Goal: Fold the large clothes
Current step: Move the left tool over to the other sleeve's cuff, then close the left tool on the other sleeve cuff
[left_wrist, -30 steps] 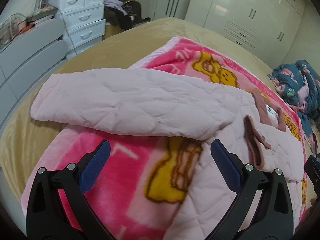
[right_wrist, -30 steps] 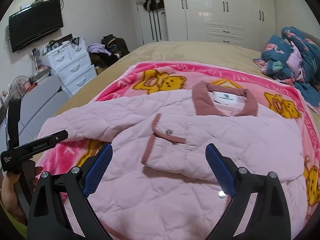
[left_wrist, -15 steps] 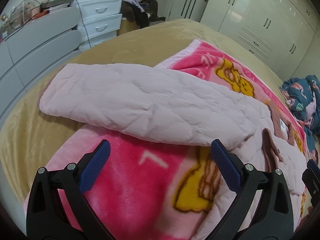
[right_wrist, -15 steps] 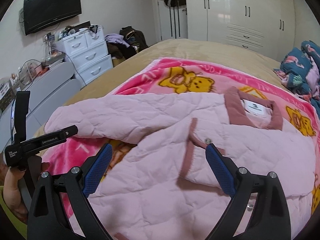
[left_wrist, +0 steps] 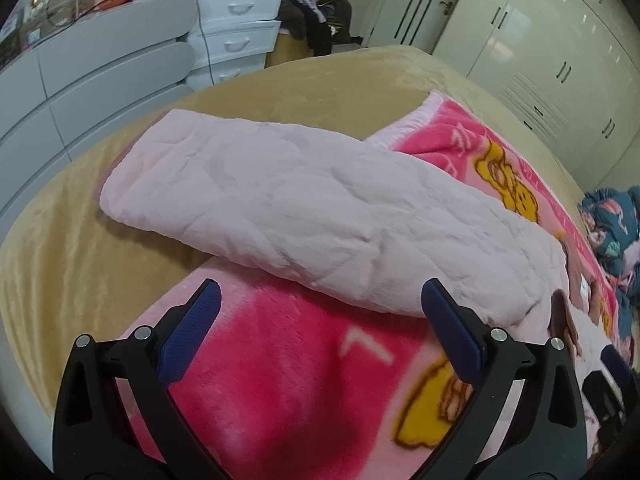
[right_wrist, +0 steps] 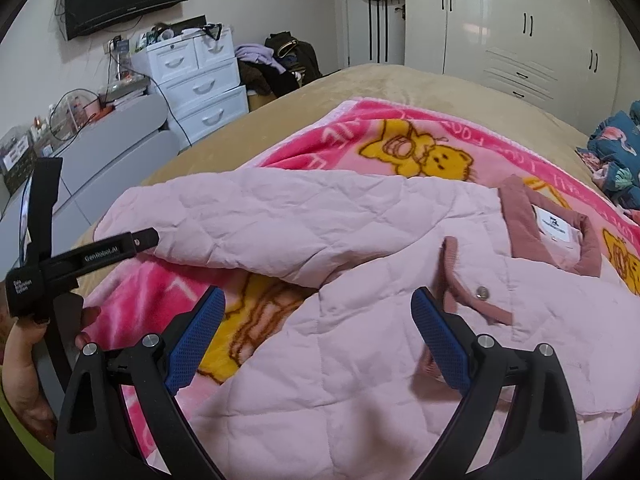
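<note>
Quilted pink fabric is slippery and thick, so the main risk is a shallow grasp: if the left hand-held gripper (left_wrist: 318,312) closes on the top layer of the sleeve (left_wrist: 280,208) alone, the padding is likely to slide out between the blue pads during the lift. A second risk is catching the plush pink blanket (left_wrist: 304,384) underneath together with the sleeve, which would drag the whole layout and spoil the fold. Both hand-held grippers are spread wide and hold nothing; the right hand-held gripper (right_wrist: 318,328) hovers over the front panel of the jacket (right_wrist: 360,344). The jacket lies flat on the blanket on the bed (left_wrist: 320,80), front up, with a darker rose collar (right_wrist: 554,232), matching trim and a metal snap (right_wrist: 483,292). The sleeve extends straight out to the left, its cuff end past the blanket edge and resting on the tan bedcover. One front panel appears already turned inward; the sleeve is not yet folded.
</note>
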Motion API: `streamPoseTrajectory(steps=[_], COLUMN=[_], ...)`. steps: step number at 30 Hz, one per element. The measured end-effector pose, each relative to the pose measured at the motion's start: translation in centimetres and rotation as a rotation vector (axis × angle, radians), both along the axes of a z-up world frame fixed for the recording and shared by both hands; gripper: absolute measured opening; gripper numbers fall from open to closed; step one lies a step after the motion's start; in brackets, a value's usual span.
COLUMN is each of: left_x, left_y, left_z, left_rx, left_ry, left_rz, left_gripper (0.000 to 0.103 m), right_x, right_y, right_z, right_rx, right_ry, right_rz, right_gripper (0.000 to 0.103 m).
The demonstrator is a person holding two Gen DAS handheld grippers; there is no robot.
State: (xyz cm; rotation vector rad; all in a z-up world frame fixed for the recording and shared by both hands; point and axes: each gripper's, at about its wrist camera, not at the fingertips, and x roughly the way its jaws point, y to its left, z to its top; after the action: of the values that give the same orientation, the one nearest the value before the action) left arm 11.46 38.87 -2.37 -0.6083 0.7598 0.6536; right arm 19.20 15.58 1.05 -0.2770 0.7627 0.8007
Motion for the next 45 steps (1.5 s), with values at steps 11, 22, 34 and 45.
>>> streamPoseTrajectory(steps=[11, 22, 34, 45], left_x=[-0.4, -0.8, -1.4, -1.5], left_y=[4.8, 10.4, 10.2, 7.3], left_z=[-2.6, -4.9, -1.7, 3.8], left_rx=[-0.137, -0.291, -0.197, -0.051], left_ry=[-0.018, -0.107, -0.217, -0.347], left_rz=[0.101, 0.244, 0.191, 0.107], left_gripper=[0.094, 0.094, 0.026, 0.016], right_x=[0.0, 0.7, 1.8, 1.7], right_y=[2.2, 0.7, -2.8, -5.6], right_z=[-0.4, -0.7, -1.0, -0.1], right_rx=[0.002, 0.018, 0.040, 0.057], right_ry=[0.006, 0.030, 0.048, 0.038], right_rz=[0.035, -0.005, -0.088, -0.141], right_gripper=[0.093, 0.093, 0.093, 0.093])
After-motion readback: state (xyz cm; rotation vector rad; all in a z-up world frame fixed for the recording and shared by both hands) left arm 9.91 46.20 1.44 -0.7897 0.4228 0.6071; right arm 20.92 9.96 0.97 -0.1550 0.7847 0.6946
